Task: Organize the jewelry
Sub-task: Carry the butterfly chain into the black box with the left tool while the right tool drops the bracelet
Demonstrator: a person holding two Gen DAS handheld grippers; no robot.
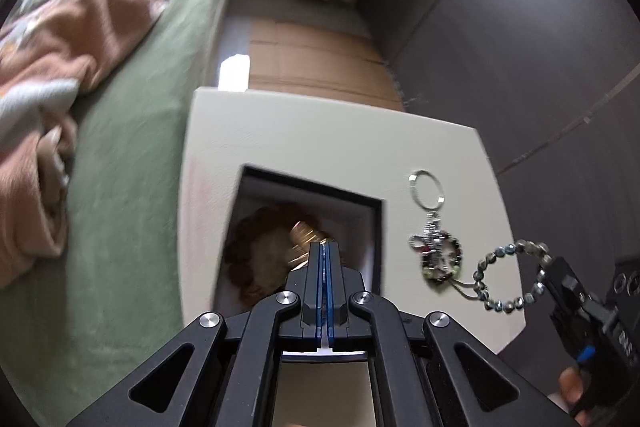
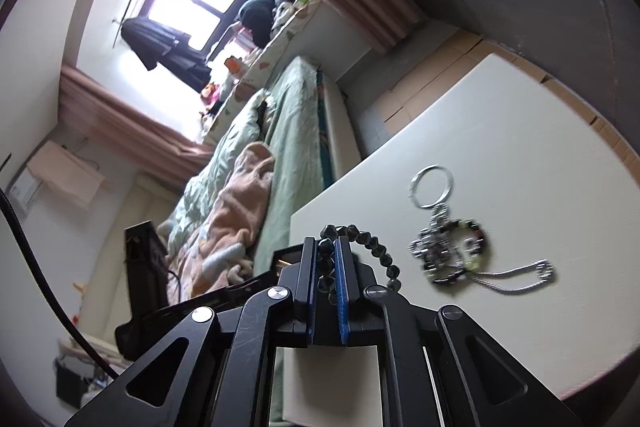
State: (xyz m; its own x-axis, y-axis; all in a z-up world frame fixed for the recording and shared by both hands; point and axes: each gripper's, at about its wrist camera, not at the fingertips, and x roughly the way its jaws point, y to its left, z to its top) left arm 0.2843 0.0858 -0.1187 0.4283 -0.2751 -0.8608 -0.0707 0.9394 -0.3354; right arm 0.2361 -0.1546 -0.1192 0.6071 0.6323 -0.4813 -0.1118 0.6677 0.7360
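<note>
1. The right gripper [image 2: 329, 259] is gripping a beaded bracelet [image 1: 508, 275]; in its own view the dark beads are sitting pinched between the blue pads, with the rest of the loop arching over the right finger. From the left wrist view the bracelet is hanging as an open ring off that gripper's tip, above the near right part of the white table [image 1: 320, 131].

2. The left gripper [image 1: 324, 247] is clenched with nothing between its pads; the blue faces are meeting flat. It is pointing down over the open box [image 1: 374, 211], whose dark rim is framing a pale interior.

3. Inside the box something brownish and a gold-coloured round piece [image 1: 304, 233] are lying, though blur is keeping me from saying exactly what they are.

4. On the table, just right of the box, a keyring with a charm cluster [image 1: 436, 251] is lying flat, its thin chain trailing toward the hanging bracelet. The two look close in the left view; whether they are touching I cannot tell.

5. Judging from this, the step in hand is carrying the bracelet to the box. To do it well, the right hand is best keeping the loop lifted clear of the keyring's chain so nothing snags, bringing it over the box's open middle, and lowering before letting go.

6. The left gripper is sitting right over the box, so shifting it aside would be leaving room for the drop.

7. Beyond the table a green bed [image 1: 160, 107] with a pink blanket [image 1: 100, 27] is lying alongside.
</note>
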